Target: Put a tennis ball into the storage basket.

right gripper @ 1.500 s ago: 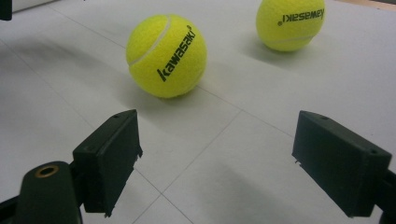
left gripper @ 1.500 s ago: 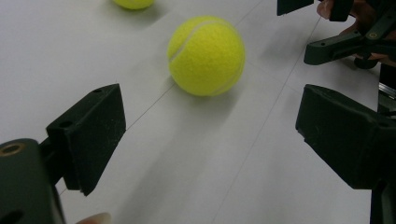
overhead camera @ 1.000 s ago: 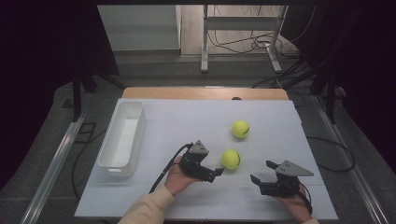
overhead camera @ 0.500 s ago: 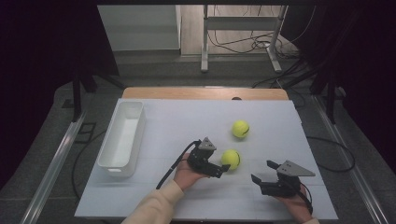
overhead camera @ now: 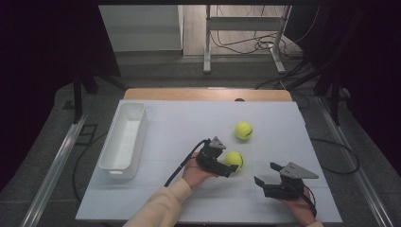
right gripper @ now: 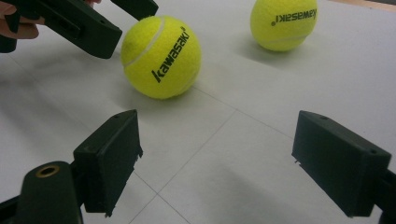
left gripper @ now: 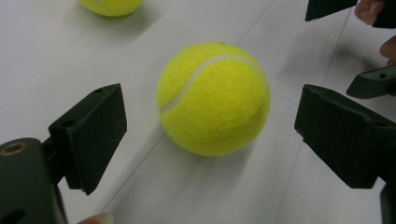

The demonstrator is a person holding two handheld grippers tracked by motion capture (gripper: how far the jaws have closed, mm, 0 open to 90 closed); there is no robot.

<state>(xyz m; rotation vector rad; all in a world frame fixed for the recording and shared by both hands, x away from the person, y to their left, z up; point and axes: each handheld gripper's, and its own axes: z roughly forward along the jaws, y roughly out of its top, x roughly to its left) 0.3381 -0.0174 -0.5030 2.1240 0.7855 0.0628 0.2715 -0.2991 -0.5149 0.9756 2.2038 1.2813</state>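
Observation:
Two yellow tennis balls lie on the white table top. The near ball [overhead camera: 234, 160] [left gripper: 214, 98] [right gripper: 161, 57] sits between the jaws of my left gripper [overhead camera: 229, 162] [left gripper: 210, 114], which is open; both jaws stand clear of the ball with a gap on each side. The far ball [overhead camera: 243, 130] [right gripper: 283, 22] [left gripper: 111, 5] rests a little farther back and to the right. My right gripper [overhead camera: 266, 174] [right gripper: 217, 128] is open near the front right of the table, pointing toward the near ball with nothing between its jaws.
A long white bin [overhead camera: 124, 139] stands at the left of the white board [overhead camera: 179, 123]. A black cable [overhead camera: 182, 163] trails from the left gripper. Bare board lies between the bin and the balls. Dark floor and table legs sit beyond the far edge.
My left gripper has moved right toward the near ball, and its jaws now flank it. The right gripper and both balls have stayed put.

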